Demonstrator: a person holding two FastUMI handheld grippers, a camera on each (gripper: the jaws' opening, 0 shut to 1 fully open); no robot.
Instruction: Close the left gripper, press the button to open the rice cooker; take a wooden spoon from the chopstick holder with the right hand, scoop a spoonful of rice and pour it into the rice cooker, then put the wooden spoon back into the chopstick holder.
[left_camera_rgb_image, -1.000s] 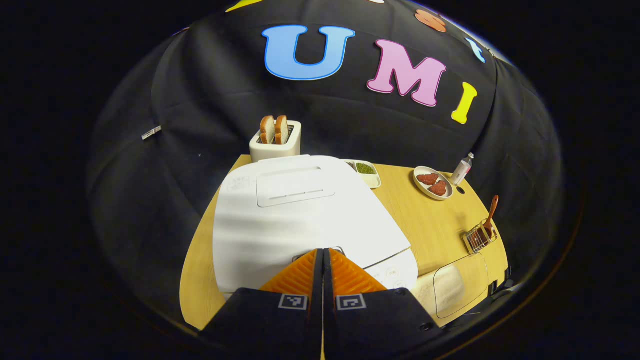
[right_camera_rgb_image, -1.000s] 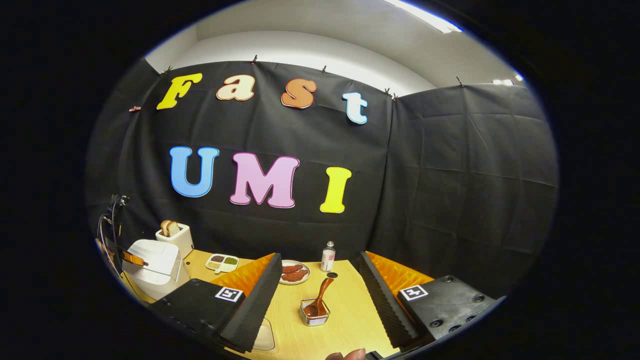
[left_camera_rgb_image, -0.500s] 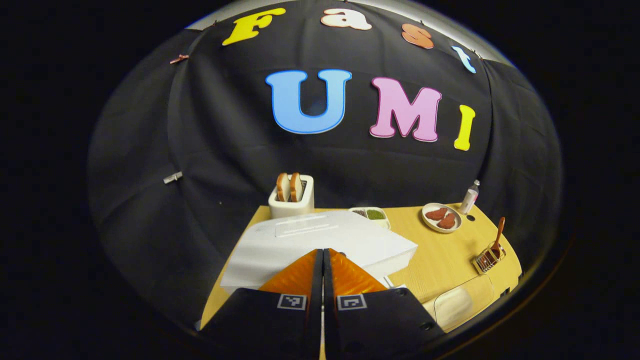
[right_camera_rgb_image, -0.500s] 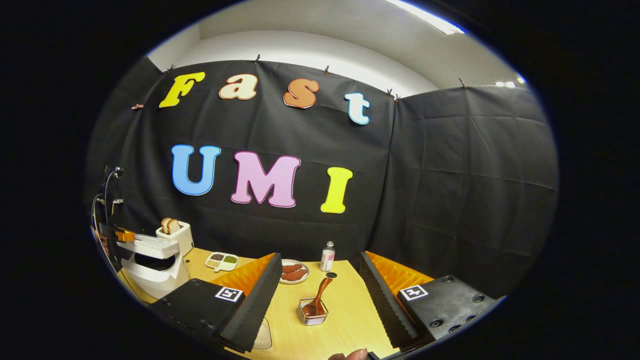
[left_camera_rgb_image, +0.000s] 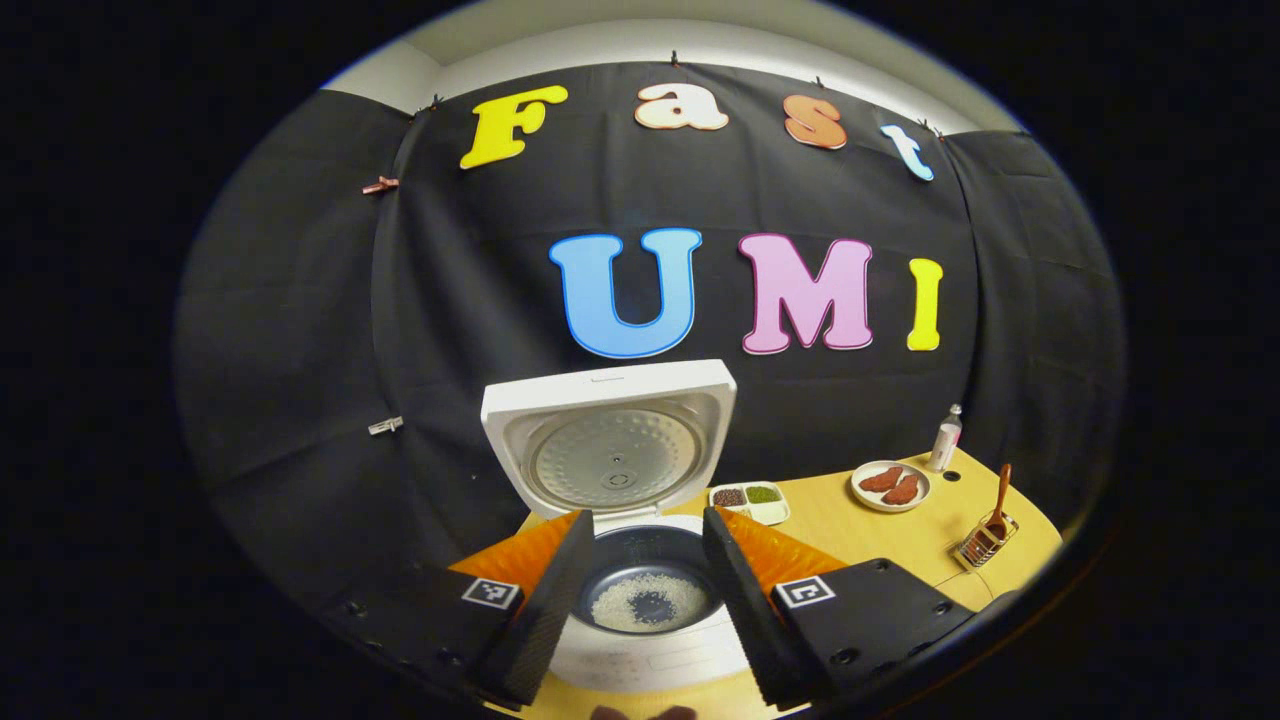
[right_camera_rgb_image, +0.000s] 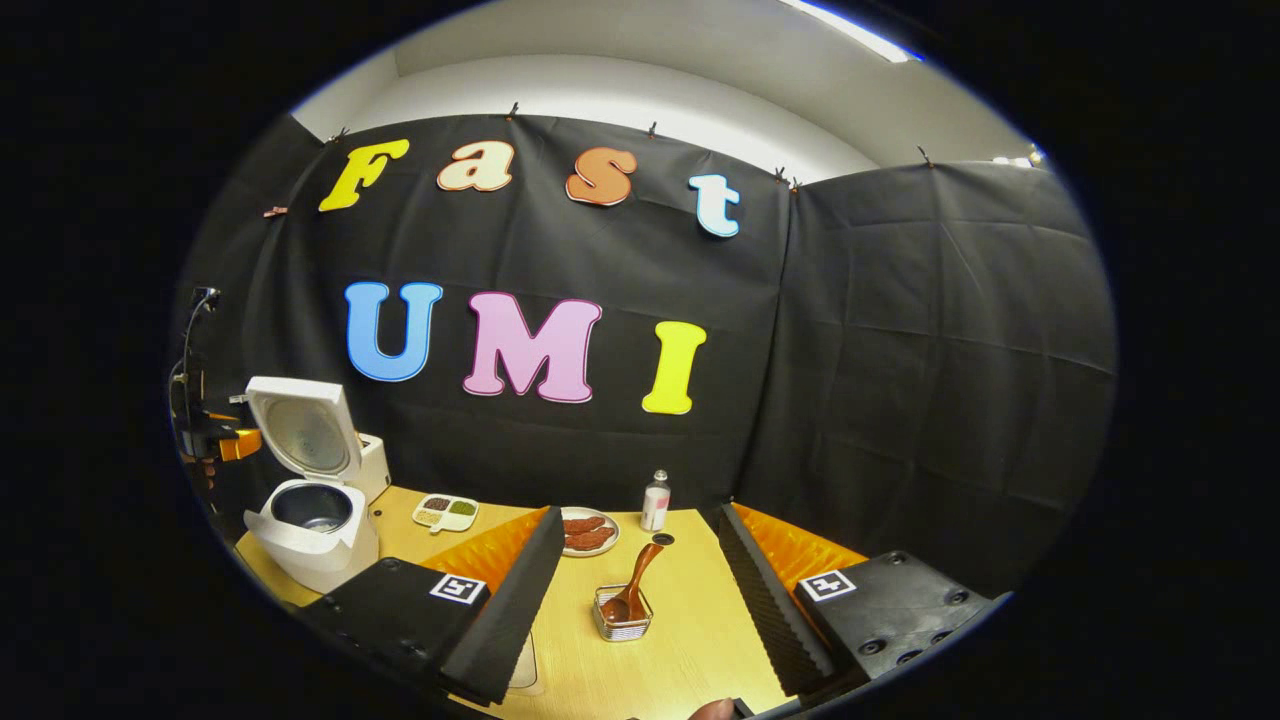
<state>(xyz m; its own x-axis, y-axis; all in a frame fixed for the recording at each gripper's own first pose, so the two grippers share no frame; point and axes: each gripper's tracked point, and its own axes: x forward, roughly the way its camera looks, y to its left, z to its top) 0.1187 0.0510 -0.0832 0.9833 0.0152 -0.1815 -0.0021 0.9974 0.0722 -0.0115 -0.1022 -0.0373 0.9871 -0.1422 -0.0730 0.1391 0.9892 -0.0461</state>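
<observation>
Light wooden table — set out along its length.
On it stand the open rice cooker, a divided dish of beans, a plate of meat, a small bottle — and the wire chopstick holder with its wooden spoon.

cloth-walled booth, mock kitchen table
</observation>
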